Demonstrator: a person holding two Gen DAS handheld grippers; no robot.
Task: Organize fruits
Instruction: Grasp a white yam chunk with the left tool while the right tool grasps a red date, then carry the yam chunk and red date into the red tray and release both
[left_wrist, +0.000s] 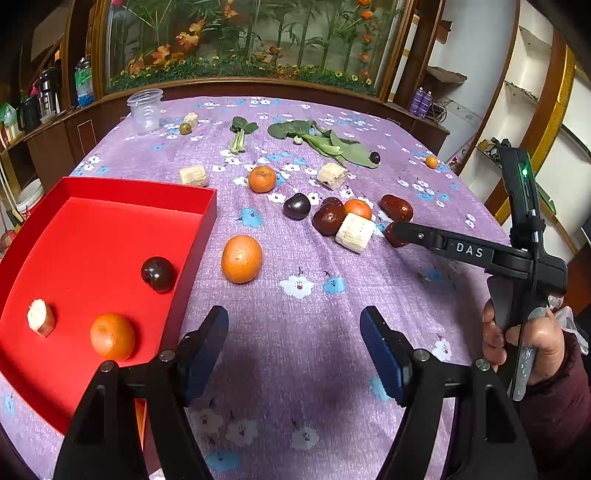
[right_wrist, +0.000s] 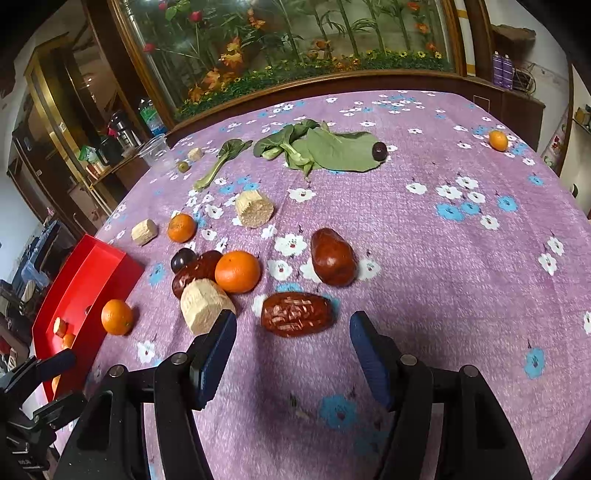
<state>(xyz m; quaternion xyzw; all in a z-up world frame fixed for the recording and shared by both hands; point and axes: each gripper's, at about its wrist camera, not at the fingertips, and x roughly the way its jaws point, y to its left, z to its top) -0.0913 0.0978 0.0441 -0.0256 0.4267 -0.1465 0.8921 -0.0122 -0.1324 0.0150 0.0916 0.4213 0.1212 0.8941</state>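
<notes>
Right gripper (right_wrist: 293, 350) is spread wide and lined up on the wrinkled red jujube (right_wrist: 296, 314), which lies on the purple floral tablecloth (right_wrist: 461, 258) just ahead of the fingertips, long axis crosswise between the pads; nothing gripped yet. I judge it light, leathery and a bit springy, so not fragile. I'd take it across the short middle, pads on the flat wrinkled sides, moderate squeeze. Left pad (right_wrist: 218, 354) sits near the sugarcane chunk (right_wrist: 205, 304), so closing could nudge that. A smooth jujube (right_wrist: 333, 257) and a mandarin (right_wrist: 237, 271) sit just beyond. Right tool comes in low and nearly level, fingers pointing away from me, person's hand (left_wrist: 524, 339) on the handle. Left gripper (left_wrist: 294, 343) is also released and holding nothing, hovering over bare cloth beside the red tray (left_wrist: 110, 221), which already has a mandarin (left_wrist: 112, 336), a dark plum (left_wrist: 158, 274) and a cane piece (left_wrist: 40, 317). Another mandarin (left_wrist: 241, 258) lies just outside the tray wall.
</notes>
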